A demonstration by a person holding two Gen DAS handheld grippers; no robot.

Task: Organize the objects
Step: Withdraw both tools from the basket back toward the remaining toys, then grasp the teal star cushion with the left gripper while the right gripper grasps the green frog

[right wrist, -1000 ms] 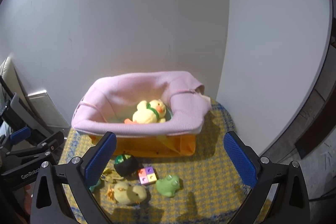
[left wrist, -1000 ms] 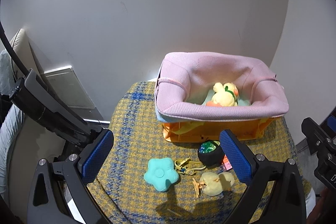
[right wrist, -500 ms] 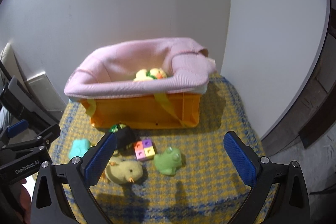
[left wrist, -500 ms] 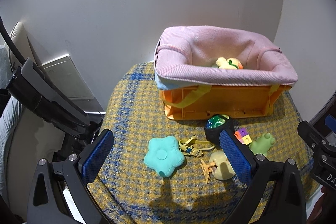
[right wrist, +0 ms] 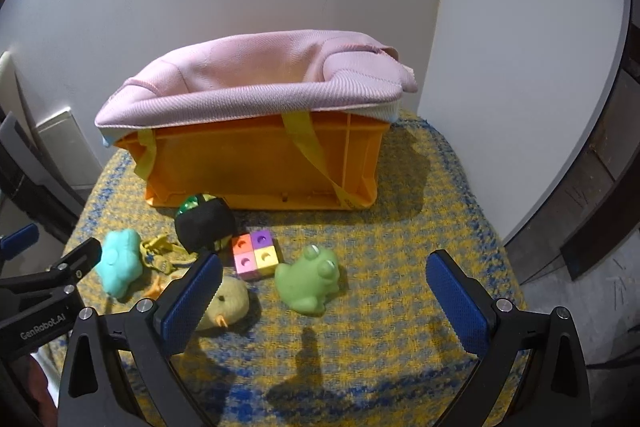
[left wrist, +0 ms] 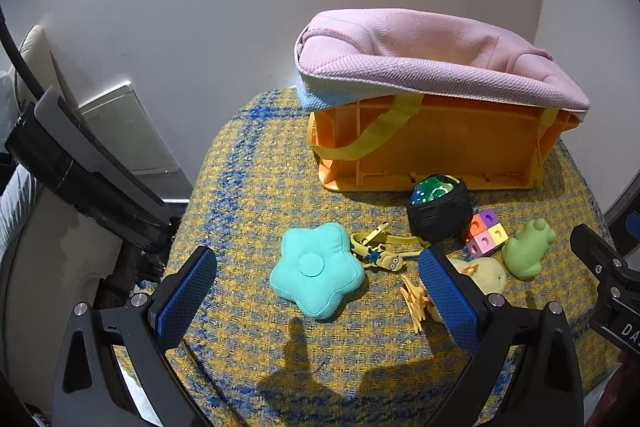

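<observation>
While both tongs hang spread and empty over the near edge of the table [left wrist: 240,163], the star [left wrist: 316,269] lies dead ahead between the left tongs [left wrist: 316,299], the frog [right wrist: 308,279] likewise before the right tongs [right wrist: 324,301]. Only the right view shows the frog's face; the bin's [right wrist: 260,167] contents are probably hidden in both.

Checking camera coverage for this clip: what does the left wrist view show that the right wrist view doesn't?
Left only: the minion keychain's figure, clear and unblocked. Right only: the dark door frame beside the wall. Both: orange bin with pink liner, star cushion, black ball, cube block, frog, chick, each open tool.
</observation>
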